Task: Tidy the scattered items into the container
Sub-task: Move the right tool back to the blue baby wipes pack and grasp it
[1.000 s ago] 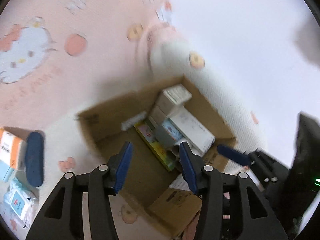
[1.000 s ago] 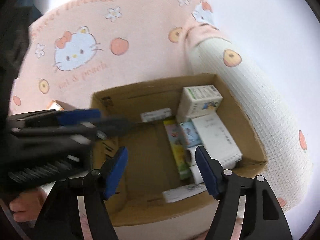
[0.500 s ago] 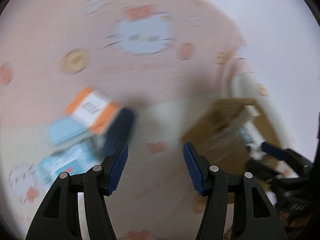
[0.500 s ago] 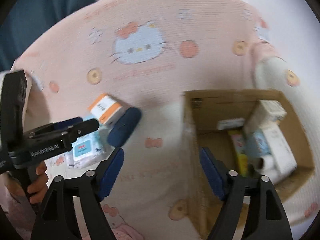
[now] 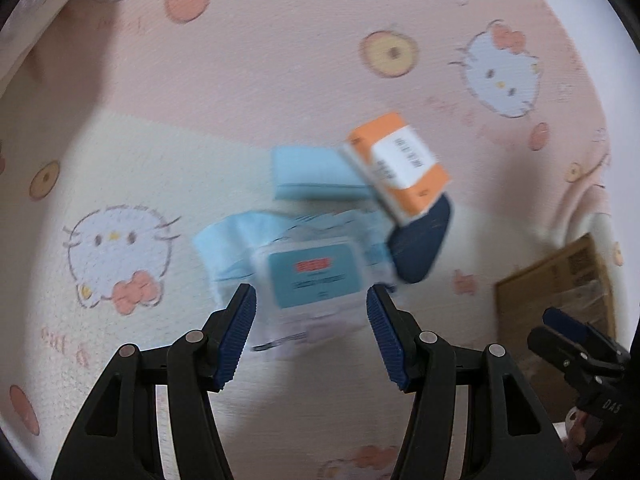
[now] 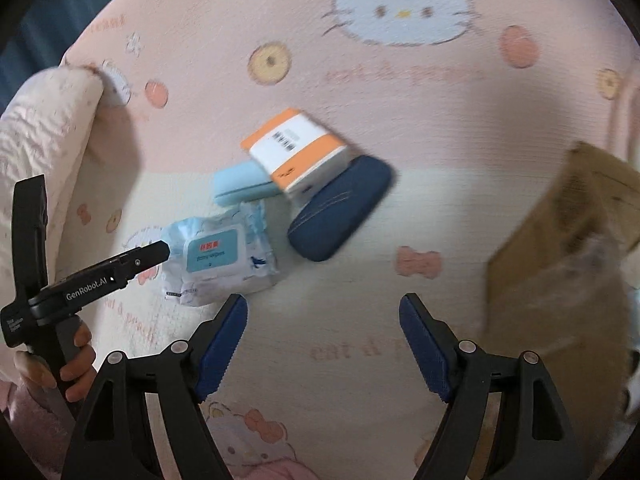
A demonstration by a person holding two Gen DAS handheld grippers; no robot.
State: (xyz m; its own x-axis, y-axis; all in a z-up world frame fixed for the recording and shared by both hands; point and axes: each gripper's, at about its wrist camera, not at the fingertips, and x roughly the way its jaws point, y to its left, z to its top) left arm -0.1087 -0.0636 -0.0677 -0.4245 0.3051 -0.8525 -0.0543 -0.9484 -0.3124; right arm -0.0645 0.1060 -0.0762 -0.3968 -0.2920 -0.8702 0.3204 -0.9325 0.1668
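Left wrist view: left gripper [image 5: 311, 302] jaws wide apart, nothing gripped, just opened a bit further. Baby wipes pack [image 5: 308, 268] sits mid-frame, just above the fingertips, no contact. Light blue box [image 5: 316, 176] above it, orange-and-white box [image 5: 400, 172] upper right of centre leaning on a dark blue case [image 5: 420, 244]. Cardboard box [image 5: 556, 280] at right edge. All on a pink cartoon-cat mat [image 5: 280, 60].

Right wrist view: right gripper [image 6: 323, 308] fully spread, empty, also just opened further; bare mat between the fingertips. Same pile centre-left of the frame, cardboard box right edge. Left gripper tip at the wipes pack's left edge, contact unclear; a hand [image 6: 64, 368] holds its handle lower left.
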